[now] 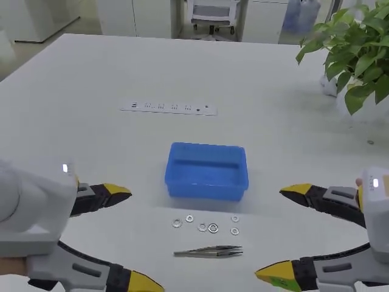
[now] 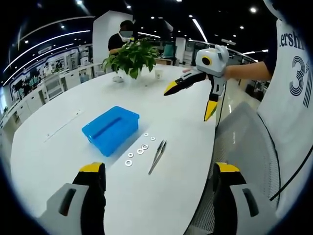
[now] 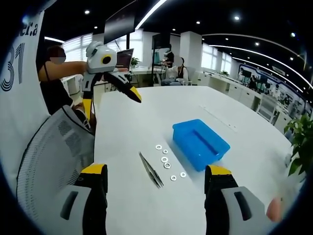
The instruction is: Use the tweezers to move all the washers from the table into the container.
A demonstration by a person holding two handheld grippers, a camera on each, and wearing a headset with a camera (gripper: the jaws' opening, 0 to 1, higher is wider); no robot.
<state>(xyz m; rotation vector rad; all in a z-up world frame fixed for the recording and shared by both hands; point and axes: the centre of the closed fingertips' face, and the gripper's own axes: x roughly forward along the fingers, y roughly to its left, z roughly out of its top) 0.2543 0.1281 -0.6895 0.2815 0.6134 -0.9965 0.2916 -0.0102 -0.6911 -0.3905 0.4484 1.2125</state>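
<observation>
While the left gripper (image 1: 146, 240) and right gripper (image 1: 268, 232) hover over the near edge of the table (image 1: 91, 79), each with its jaws spread wide and gripping nothing, the tweezers (image 1: 208, 250) lie flat on the top between them. Just past the tweezers the washers (image 1: 206, 225) sit scattered in a loose row, close in front of the blue container (image 1: 206, 185). Farther back lies a power strip (image 1: 168, 108), with a plant (image 1: 358, 55) at the far right.

To me the tweezers (image 1: 208, 250) look like dull bare metal, the washers (image 1: 212, 228) shinier metal. The blue container (image 1: 206, 182) is smooth, faintly glossy plastic on a matt white table (image 1: 91, 73). My left gripper (image 1: 146, 240) and right gripper (image 1: 268, 232) are matt grey plastic.
</observation>
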